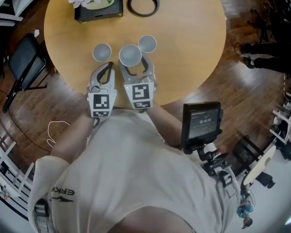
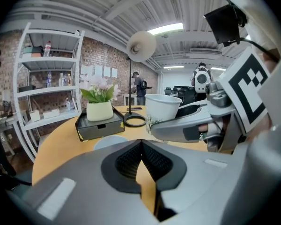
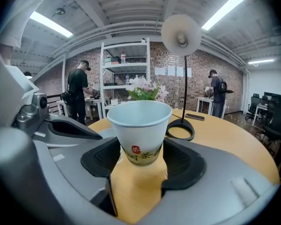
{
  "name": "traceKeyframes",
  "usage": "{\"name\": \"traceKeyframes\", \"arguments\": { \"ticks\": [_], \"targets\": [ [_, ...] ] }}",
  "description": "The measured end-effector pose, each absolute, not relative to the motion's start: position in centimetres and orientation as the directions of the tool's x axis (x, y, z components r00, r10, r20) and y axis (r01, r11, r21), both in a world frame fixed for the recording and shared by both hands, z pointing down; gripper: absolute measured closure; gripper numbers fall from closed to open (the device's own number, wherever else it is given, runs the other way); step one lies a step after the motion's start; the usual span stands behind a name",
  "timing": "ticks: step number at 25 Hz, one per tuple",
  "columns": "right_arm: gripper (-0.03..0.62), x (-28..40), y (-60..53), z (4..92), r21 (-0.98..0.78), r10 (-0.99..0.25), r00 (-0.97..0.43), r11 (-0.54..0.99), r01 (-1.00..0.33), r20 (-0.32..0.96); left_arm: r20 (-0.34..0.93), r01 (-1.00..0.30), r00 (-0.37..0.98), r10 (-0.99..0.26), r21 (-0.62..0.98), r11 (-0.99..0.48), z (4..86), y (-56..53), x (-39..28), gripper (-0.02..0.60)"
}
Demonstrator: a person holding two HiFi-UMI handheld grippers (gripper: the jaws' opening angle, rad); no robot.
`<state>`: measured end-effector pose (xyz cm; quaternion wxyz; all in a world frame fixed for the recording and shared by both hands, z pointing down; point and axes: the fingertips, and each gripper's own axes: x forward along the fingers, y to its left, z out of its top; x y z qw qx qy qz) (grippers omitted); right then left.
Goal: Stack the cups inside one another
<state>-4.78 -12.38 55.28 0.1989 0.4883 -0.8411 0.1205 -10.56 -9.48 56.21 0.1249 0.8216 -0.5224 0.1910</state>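
Cup [image 3: 139, 125], white paper, upright, mouth up, pinched low on its wall by my right gripper [image 3: 139, 162]: jaws fairly wide, pads pressing on both sides. Looks lifted off the table [image 1: 194, 42], but the pads hide its base, so not certain.

Two more stand on the table, both upright, mouths up. Left cup [image 1: 102, 52] is just left of the one I hold and straight ahead of my left gripper [image 1: 105, 66], near its tips, not touching. Far cup [image 1: 147, 43] is just beyond the one I hold, slightly right. Left gripper: jaws fully together, nothing between them.

Key relation, my read: all three long axes are vertical, so no tilting needed, only a shift sideways over a mouth, then straight down. Far cup is on the right gripper's own side with a free path. Going to the left cup means crossing in front of the left gripper. Left gripper is the nearer one to steady the left cup. Risk: a light cup skids or tips if I come down off-centre.

Further out: black tray [image 1: 114, 11] with a flower pot [image 1: 101, 4], and a black ring base [image 1: 143, 1], at the table's far edge, well apart from the cups.
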Motion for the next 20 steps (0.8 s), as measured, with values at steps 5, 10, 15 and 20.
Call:
{"name": "traceKeyframes", "arguments": {
  "ticks": [5, 10, 15, 20],
  "targets": [
    [0.293, -3.2, -12.7, 50.7, 0.021, -0.823, -0.433, 0.473, -0.881, 0.367, 0.382, -0.905, 0.39, -0.838, -0.01, -0.426, 53.2, -10.2, -9.5, 0.58],
    [0.293, -0.8, -13.3, 45.9, 0.059, -0.874, -0.405, 0.435, -0.899, 0.27, 0.308, -0.9, 0.407, -0.86, -0.026, -0.435, 49.8, -10.9, -8.2, 0.58],
    [0.293, 1.5, -14.2, 41.6, 0.092, -0.913, -0.372, 0.39, -0.916, 0.167, 0.231, -0.89, 0.432, -0.872, -0.044, -0.453, 46.9, -11.8, -6.6, 0.58],
    [0.293, 3.2, -13.8, 38.5, 0.104, -0.931, -0.351, 0.361, -0.927, 0.104, 0.184, -0.88, 0.456, -0.871, -0.05, -0.472, 44.6, -11.8, -4.9, 0.58]
  ]
}}
